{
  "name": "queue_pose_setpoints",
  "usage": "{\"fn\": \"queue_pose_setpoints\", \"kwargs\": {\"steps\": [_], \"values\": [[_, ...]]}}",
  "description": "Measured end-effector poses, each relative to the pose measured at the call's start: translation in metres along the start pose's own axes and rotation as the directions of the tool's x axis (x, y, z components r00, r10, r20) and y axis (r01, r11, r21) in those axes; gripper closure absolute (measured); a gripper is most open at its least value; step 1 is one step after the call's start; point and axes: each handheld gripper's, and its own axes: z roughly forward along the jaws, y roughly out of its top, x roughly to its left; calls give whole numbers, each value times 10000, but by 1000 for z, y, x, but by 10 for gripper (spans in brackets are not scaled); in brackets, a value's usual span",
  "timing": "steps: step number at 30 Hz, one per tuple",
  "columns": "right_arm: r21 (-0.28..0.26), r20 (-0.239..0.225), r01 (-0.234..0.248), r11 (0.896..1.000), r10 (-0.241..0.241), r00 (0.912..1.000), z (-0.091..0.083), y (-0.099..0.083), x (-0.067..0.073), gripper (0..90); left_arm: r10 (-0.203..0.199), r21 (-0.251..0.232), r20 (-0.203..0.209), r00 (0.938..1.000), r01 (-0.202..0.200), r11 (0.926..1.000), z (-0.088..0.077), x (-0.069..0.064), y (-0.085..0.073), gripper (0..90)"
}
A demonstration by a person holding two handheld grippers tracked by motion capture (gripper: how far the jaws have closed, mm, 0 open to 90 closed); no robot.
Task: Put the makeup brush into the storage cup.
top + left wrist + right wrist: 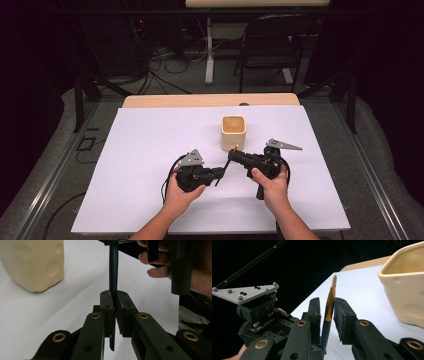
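A thin paintbrush (225, 169) with a dark handle, gold ferrule and pale tip (334, 280) hangs between both grippers, above the white sheet (150, 150). My left gripper (113, 293) is shut on the dark handle (113, 270), low on the brush. My right gripper (329, 301) stands around the ferrule (329, 307) with its jaws apart. The brush leans on one jaw and a gap shows at the other. A cream square cup (233, 132) stands upright just beyond the grippers, its inside bare as far as it shows.
The white sheet covers a wooden table (210, 100). A black chair (272, 45) and table legs stand on the floor behind it, with cables to the left. Dark metal rails run along both sides of the table.
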Motion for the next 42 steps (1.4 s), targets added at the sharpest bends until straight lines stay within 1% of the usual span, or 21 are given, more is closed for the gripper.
{"fn": "queue_pose_setpoints", "kwargs": {"steps": [6,9,18,26,34,40,42], "values": [[-76,-26,-170,9998,170,9999,-1,0,-1,786,-27,-39,-1,10000,27,10000,0,0,0,838],[-111,-117,-348,9993,346,9993,-1,-1,-2,811,-24,-48,25,10000,24,10000,0,-1,0,837],[-143,-114,-471,9988,469,9988,-2,-2,-3,838,-93,-17,49,9999,93,10000,1,0,-1,838],[-162,-124,-313,9994,311,9994,-2,-2,-2,840,-78,-1,64,9999,78,10000,1,0,-1,838],[-137,-89,-272,9995,271,9996,-1,-2,-2,841,-68,32,65,10000,68,10000,1,0,-1,837],[-66,-46,-185,9998,185,9998,-1,-2,-1,841,-154,14,149,9998,153,9999,2,1,-2,835],[4,14,17,10000,-17,10000,-1,-2,1,841,-137,43,170,9998,136,9999,2,2,-2,834]]}}
